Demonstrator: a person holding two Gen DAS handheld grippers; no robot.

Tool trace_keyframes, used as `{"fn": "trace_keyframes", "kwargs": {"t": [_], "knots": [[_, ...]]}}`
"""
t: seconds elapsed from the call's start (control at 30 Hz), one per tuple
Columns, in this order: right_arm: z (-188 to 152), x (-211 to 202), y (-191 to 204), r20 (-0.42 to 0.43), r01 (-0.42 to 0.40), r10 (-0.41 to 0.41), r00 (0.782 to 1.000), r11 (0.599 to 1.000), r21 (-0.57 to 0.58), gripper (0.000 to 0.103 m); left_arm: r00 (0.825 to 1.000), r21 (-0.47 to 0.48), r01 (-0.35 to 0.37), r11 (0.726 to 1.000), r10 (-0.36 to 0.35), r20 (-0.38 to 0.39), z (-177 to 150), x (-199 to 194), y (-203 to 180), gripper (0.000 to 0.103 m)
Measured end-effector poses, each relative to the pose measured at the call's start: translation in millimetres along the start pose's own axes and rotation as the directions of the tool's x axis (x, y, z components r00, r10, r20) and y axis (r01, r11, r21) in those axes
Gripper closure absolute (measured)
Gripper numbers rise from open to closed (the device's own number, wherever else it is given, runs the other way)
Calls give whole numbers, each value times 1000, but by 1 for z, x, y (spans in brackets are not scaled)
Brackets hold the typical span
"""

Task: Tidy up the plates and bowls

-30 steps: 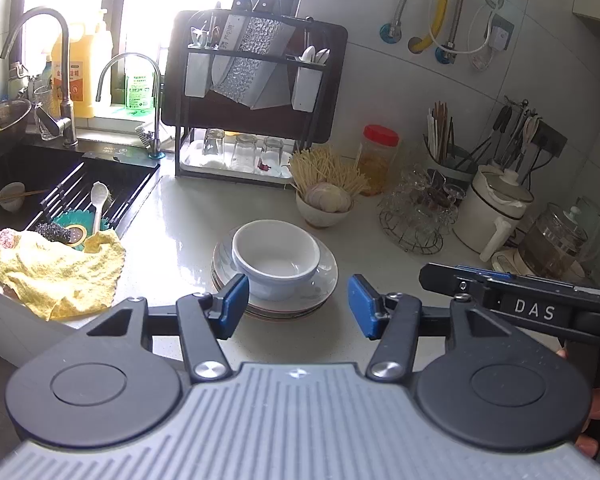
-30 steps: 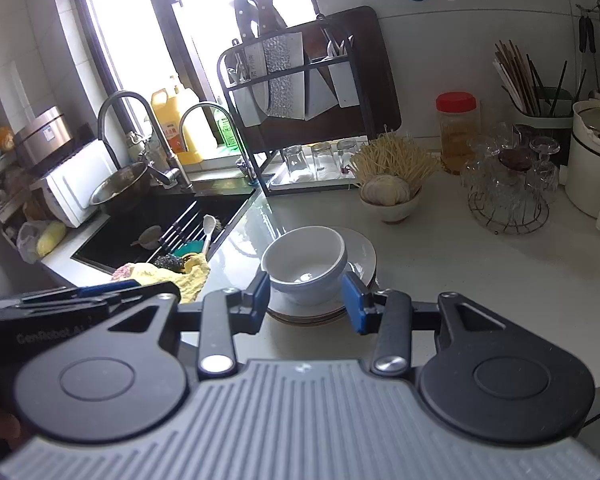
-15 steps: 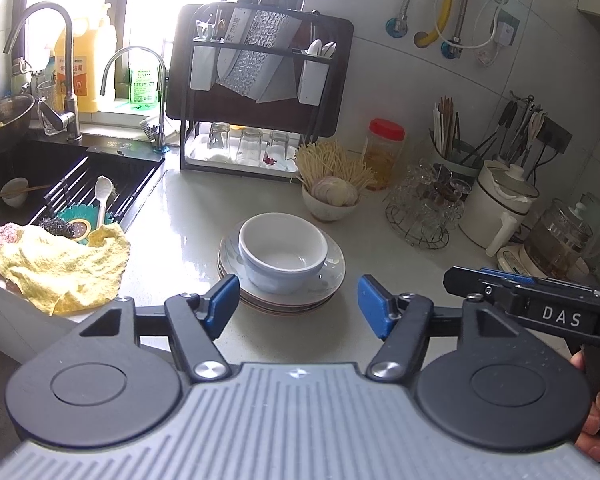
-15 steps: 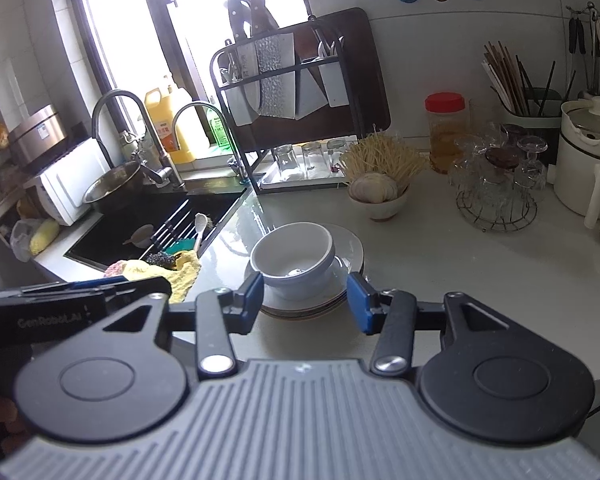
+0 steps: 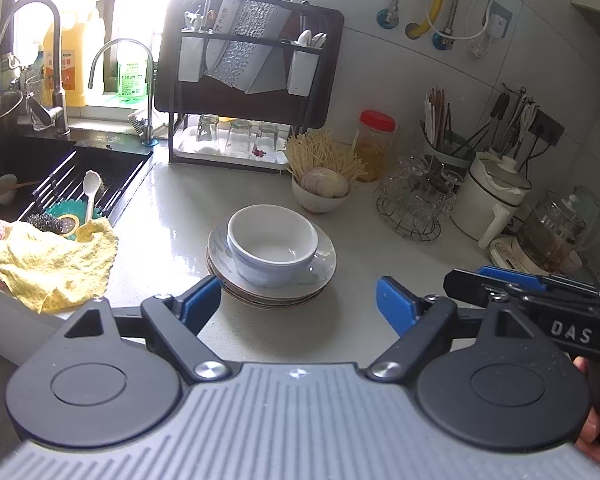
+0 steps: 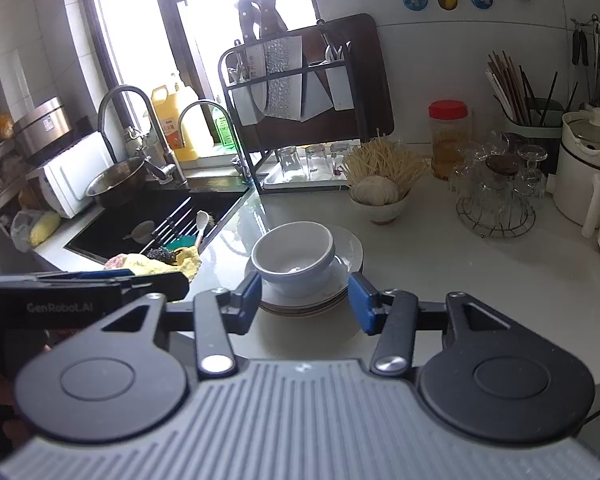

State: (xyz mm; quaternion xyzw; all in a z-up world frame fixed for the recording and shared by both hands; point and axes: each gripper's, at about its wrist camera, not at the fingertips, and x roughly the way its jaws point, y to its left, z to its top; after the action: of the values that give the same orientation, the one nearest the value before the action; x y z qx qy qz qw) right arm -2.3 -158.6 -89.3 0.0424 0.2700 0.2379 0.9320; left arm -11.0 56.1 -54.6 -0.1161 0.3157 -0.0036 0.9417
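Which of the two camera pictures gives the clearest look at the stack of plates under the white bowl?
The left wrist view: the stack of plates lies unobstructed, its layered near edge plain under the white bowl. In the right wrist view the stack is partly hidden behind the right gripper fingers.

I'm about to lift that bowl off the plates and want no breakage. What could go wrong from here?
1. The white ceramic bowl sits off-centre on the stack of plates; lifting it carelessly could drag or tip the top plate.
2. Both the left gripper and the right gripper, jaws just opening and empty, face the same stack and may collide.
3. The bowl's smooth rim could slip from the pads.
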Motion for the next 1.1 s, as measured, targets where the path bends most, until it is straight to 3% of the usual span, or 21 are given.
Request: {"fn": "trace_keyframes", "kwargs": {"t": [0.03,0.07,0.3,0.37,1.1], "knots": [[0,0,0,4,5,-5,1000,1000,-3,37,1000,0,-7,1000,7,-3,0,1,0,11],[0,0,0,7,8,-8,1000,1000,-1,34,1000,4,-12,1000,12,-5,0,2,-1,10],[3,0,-4,18,43,-44,999,999,5,33,1000,28,-14,1000,14,-13,0,8,-7,7],[3,2,-7,23,56,-57,998,998,22,15,1000,42,-19,999,19,-18,0,9,-8,7],[-8,0,-9,53,102,-106,993,992,73,13,997,92,-52,994,57,-50,3,20,-7,6]]}}
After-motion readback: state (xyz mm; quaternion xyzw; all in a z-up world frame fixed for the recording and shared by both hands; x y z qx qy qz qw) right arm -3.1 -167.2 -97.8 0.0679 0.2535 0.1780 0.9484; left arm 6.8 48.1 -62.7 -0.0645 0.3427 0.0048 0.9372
